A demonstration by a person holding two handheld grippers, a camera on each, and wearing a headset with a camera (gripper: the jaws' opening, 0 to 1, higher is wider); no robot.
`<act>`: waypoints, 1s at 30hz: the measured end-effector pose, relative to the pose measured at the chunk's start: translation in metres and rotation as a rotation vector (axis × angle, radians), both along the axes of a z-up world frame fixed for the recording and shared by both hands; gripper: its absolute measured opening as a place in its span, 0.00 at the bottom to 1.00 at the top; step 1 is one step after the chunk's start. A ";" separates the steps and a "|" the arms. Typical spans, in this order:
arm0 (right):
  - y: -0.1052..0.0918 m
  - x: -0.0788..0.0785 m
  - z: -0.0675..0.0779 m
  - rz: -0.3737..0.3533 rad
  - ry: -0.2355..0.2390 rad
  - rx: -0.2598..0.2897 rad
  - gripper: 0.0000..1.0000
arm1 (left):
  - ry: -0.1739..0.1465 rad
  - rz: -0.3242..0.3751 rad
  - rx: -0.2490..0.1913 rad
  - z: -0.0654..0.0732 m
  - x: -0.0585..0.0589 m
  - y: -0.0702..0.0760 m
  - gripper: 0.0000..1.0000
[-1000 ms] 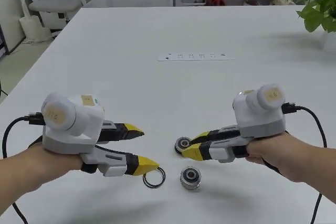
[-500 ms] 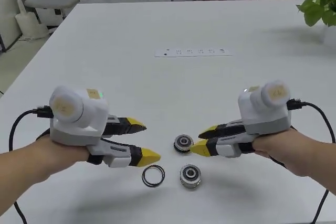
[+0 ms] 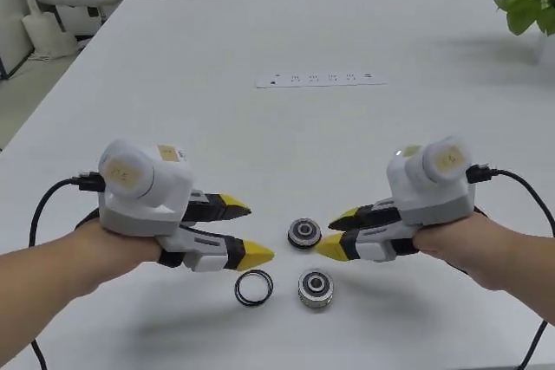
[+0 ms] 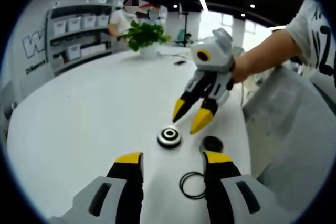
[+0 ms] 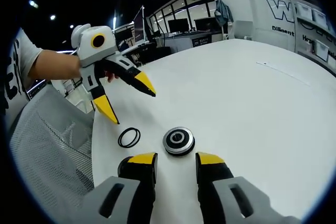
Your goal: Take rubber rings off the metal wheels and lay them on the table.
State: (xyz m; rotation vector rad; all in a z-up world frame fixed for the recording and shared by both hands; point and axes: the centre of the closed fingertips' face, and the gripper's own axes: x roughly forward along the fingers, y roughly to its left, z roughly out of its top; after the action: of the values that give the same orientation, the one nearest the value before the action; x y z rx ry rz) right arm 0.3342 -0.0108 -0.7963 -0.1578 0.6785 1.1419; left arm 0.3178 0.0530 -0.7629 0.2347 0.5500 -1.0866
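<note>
A wide white desk (image 3: pixel 260 127) is carrying everything, with a flat white power strip (image 3: pixel 319 81) lying well beyond the work.

The person is holding the left tool (image 3: pixel 257 231) and the right tool (image 3: pixel 328 234) low over the near edge, tips pointing toward each other. Both pairs of yellow-tipped jaws are standing apart and gripping nothing. The left tool (image 4: pixel 173 157) is looking at the right tool (image 4: pixel 189 121) across the parts, and the right tool (image 5: pixel 176 158) is looking back at the left tool (image 5: pixel 130 105).

Two small round metal wheels are lying flat, hubs facing up. The far wheel (image 3: pixel 304 233) is sitting between the two sets of tips, just off the right tool's jaws; it is showing a dark outer band around a pale metal face (image 5: pixel 178 141) (image 4: pixel 169 136). The near wheel (image 3: pixel 316 288) is sitting just beside it, closer to the person and below the right tool's tips. I cannot tell whether either is wearing rubber.

A thin black rubber ring (image 3: pixel 253 288) is lying flat and loose on the desk just left of the near wheel, under the left tool's lower jaw, touching neither wheel (image 4: pixel 193 184) (image 5: pixel 129 137).
</note>
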 end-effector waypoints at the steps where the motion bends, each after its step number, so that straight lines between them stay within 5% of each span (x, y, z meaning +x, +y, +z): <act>1: 0.000 0.000 -0.001 0.000 0.000 0.000 0.26 | 0.002 -0.001 0.000 -0.001 0.000 -0.001 0.46; 30: 0.007 0.005 -0.013 0.008 -0.028 0.007 0.21 | 0.052 0.005 -0.026 -0.014 0.015 -0.027 0.35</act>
State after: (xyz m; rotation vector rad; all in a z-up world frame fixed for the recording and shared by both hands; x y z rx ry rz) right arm 0.3388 -0.0035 -0.8097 -0.1704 0.6494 1.1479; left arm 0.3333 0.0257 -0.7774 0.1828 0.5820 -1.0964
